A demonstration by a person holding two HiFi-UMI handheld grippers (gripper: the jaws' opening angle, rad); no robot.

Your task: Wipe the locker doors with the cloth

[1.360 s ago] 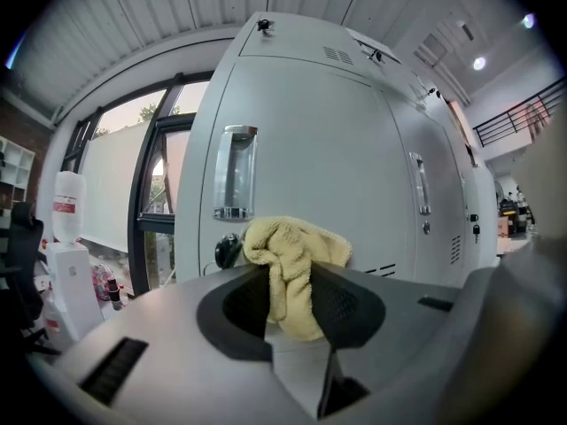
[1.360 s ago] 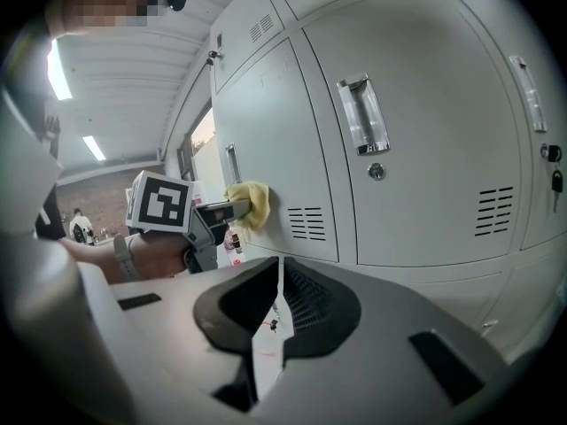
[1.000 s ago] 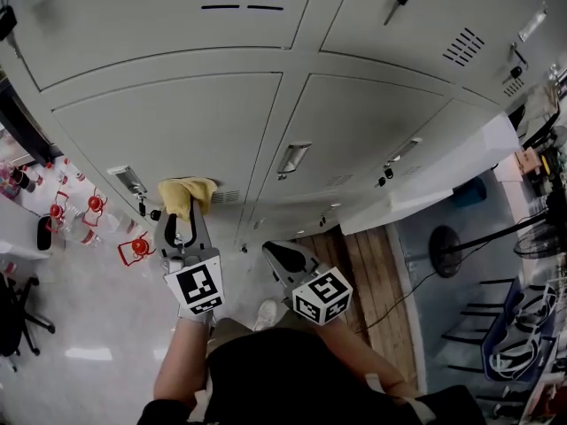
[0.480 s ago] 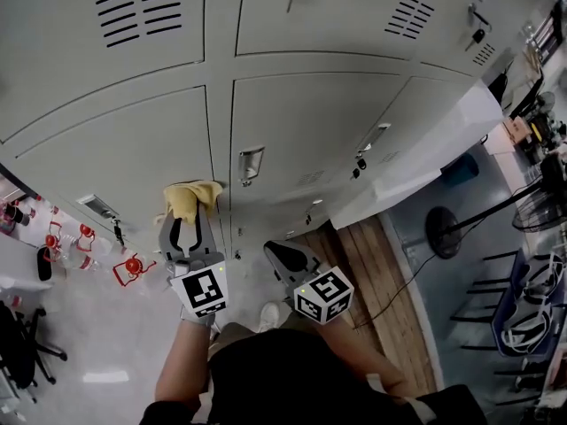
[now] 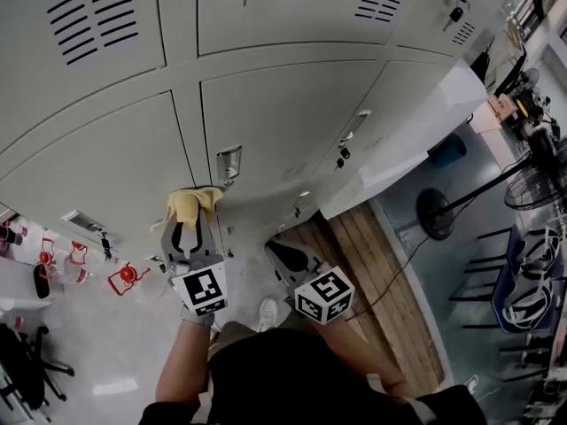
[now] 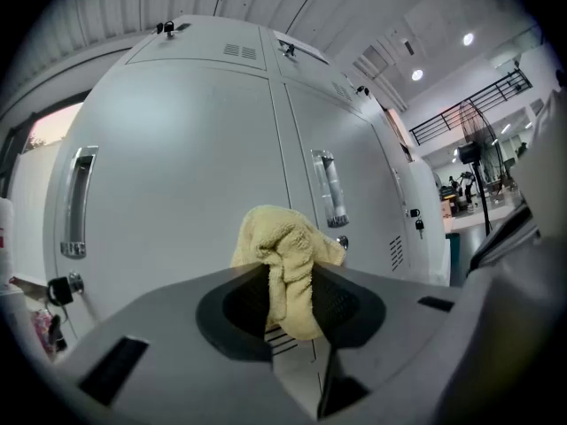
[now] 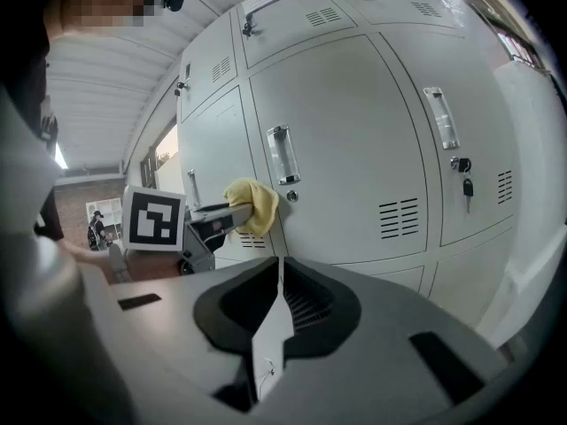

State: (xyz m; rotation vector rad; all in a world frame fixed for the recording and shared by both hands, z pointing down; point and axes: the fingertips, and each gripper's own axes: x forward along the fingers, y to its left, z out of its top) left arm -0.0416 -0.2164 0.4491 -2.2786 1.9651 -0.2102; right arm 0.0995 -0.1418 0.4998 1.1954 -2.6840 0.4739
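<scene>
A yellow cloth [image 5: 196, 206] is bunched between the jaws of my left gripper [image 5: 190, 222], which is shut on it. The cloth [image 6: 285, 268] presses against a grey locker door [image 6: 177, 193], low down, just left of the seam between two doors. Seen from the right gripper view, the cloth [image 7: 252, 204] sits beside a door handle [image 7: 280, 154] and its lock. My right gripper [image 5: 285, 256] hangs lower, back from the lockers, with its jaws shut and nothing between them [image 7: 278, 301].
Grey lockers [image 5: 292, 104] fill the wall, with handles [image 5: 228, 163], vents and keys in some locks. Red-topped bottles [image 5: 124, 276] stand on the floor at the left. A fan [image 5: 438, 211], cable and stacked chairs [image 5: 523, 282] are at the right. The person's shoe [image 5: 266, 312] is below.
The left gripper with the cloth has slid rightward along the lower doors, from the vent of one door to the seam near the following handle. The right gripper stayed put.
</scene>
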